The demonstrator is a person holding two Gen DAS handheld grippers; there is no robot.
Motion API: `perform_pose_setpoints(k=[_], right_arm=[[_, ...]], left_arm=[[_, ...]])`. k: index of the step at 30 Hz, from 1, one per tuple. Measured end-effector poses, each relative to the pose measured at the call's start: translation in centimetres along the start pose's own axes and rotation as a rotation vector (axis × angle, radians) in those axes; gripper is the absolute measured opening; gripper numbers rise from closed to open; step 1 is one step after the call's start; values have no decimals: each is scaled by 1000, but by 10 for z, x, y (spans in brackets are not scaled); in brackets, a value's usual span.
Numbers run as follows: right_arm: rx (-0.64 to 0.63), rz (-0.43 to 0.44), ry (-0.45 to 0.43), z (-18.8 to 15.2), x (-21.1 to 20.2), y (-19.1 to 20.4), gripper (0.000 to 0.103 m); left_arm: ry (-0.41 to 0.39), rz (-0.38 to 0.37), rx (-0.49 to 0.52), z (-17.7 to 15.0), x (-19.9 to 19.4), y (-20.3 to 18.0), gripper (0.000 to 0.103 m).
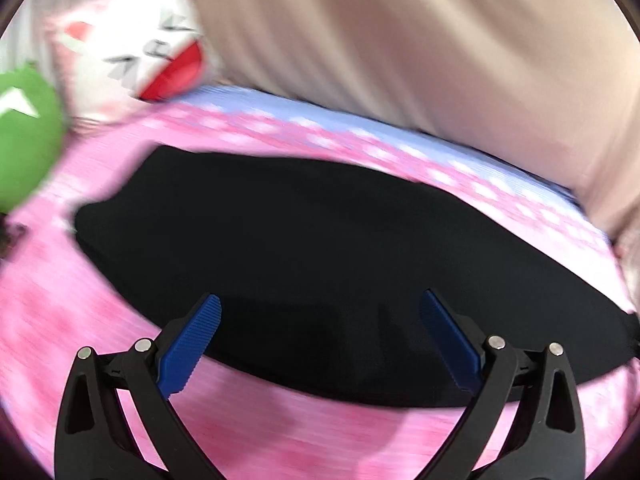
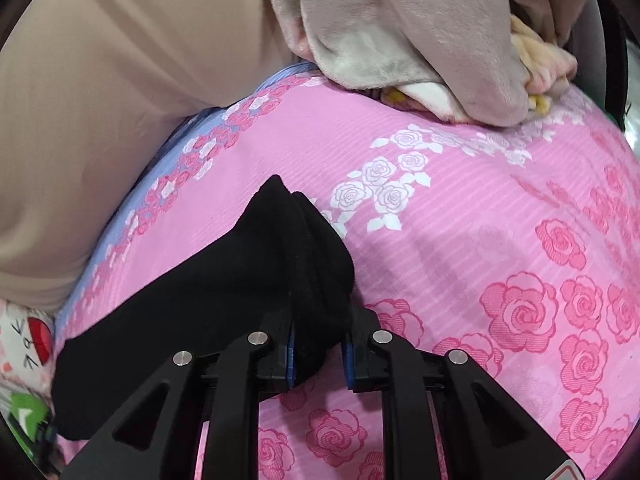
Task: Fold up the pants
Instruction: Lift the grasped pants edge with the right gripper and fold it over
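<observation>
The black pants [image 1: 312,264] lie folded in a long flat band on the pink rose-print bed sheet [image 1: 100,320]. My left gripper [image 1: 320,304] is open and empty, its blue pads [image 1: 192,344] spread wide just above the near edge of the pants. In the right wrist view my right gripper [image 2: 318,344] is shut on one end of the black pants [image 2: 240,280], with the cloth bunched up between the blue pads and rising to a point in front of them.
A beige pillow [image 1: 420,48] lies along the far side of the bed. A white and pink cat-face cushion [image 1: 132,48] and a green plush [image 1: 24,136] sit at the left. A grey and pink fleece blanket [image 2: 420,32] is heaped beyond the right gripper.
</observation>
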State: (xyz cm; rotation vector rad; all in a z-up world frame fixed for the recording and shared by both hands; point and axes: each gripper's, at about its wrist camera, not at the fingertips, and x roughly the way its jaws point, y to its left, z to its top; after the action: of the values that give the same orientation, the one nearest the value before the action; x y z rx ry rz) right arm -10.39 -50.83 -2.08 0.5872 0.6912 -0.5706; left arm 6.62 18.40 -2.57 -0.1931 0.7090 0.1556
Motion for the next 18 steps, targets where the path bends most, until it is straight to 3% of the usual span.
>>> perform_pose_setpoints(k=[3,5,7,8,10,14,18], right_arm=[[3,2,-9,-2,4,-2,15],[-1,0,-15,-4,4,-2,15],[1,0,-16,-5,3,-2,15],[4,4,-16,-5,2,-4,15],[22,18,-14,-4,2,-7,15],[20,1,-11,-1,1,-3,15],[-75,85,-90,7,-42,53,15]], left_arm=[[4,108,-78,17,7,55,97],[72,206,-99,22,25,86,94],[146,319,-99,19,42,107,82],[180,336,-116,15,52,121,86],[175,274,-183,13,49,136,87],[141,370,-79,13,45,114,87],[122,360,-54,19,41,99,86]])
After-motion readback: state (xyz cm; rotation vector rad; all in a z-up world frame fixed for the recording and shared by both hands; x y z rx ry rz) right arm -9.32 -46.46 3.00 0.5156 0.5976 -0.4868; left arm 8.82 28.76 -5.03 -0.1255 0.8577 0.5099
